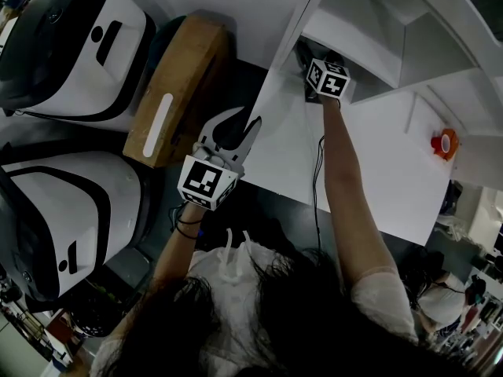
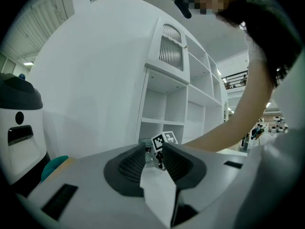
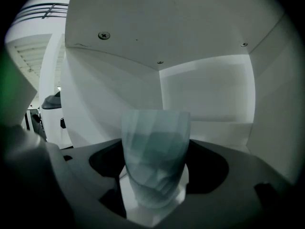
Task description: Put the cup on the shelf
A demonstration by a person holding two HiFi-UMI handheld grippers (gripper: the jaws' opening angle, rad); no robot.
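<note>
- Right gripper view: right tongs (image 3: 155,194) were clamped on the cup (image 3: 155,151), a pale ribbed tumbler standing upright between the jaws.
- Around those tongs was a shelf (image 3: 205,87) compartment, with its ceiling above, back wall ahead and side wall to the right. The cup was already inside the opening.
- Couldn't tell whether the cup base touched the board below, because the jaws hid the bottom.
- Head view: right tongs (image 1: 305,57) sat at the mouth of a shelf (image 1: 369,22) compartment, arm stretched out. The cup itself was hidden there.
- Left tongs (image 1: 234,132) hung near the body, well apart from the shelf, with jaws apart and nothing between them.
- Left gripper view agreed: left tongs (image 2: 153,162) were empty, with only the other tongs' marker cube (image 2: 162,140) far ahead through the gap.
- Judgement: the carry was done and the placement nearly done. What was left was to set the cup on the board, open the right jaws and draw back out.
</note>
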